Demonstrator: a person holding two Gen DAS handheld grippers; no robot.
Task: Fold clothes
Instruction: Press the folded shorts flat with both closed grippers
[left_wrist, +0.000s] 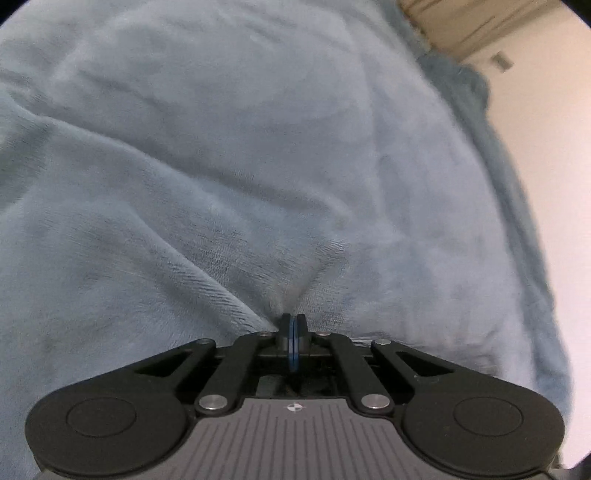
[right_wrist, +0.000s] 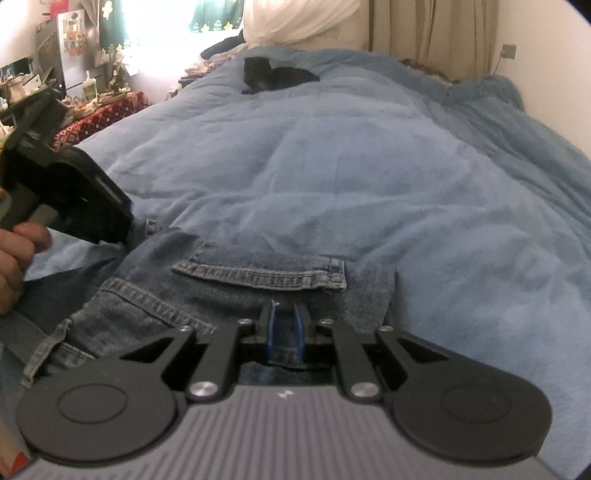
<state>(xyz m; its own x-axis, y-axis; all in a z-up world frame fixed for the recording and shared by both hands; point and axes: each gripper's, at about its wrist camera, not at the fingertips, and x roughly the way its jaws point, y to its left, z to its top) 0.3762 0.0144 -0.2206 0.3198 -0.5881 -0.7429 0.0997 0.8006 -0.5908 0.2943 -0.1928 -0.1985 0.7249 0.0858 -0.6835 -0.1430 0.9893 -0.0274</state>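
A pair of blue denim jeans (right_wrist: 229, 291) lies at the near edge of a bed covered by a light blue fleece blanket (right_wrist: 332, 166). My right gripper (right_wrist: 285, 321) grips the jeans' waistband near a back pocket, its blue pads narrowly apart with denim between them. My left gripper (left_wrist: 292, 325) is shut, its pads pressed together with the blanket (left_wrist: 240, 147) bunched at the tips; I cannot tell if cloth is pinched. The left gripper's body (right_wrist: 70, 192), held by a hand, also shows at the left of the right wrist view, over the jeans' far side.
A small black animal or dark bundle (right_wrist: 275, 75) lies at the far end of the bed. A cluttered side table with a red patterned cloth (right_wrist: 99, 118) stands to the left. Curtains (right_wrist: 424, 33) and a white wall (left_wrist: 546, 147) border the bed's right side.
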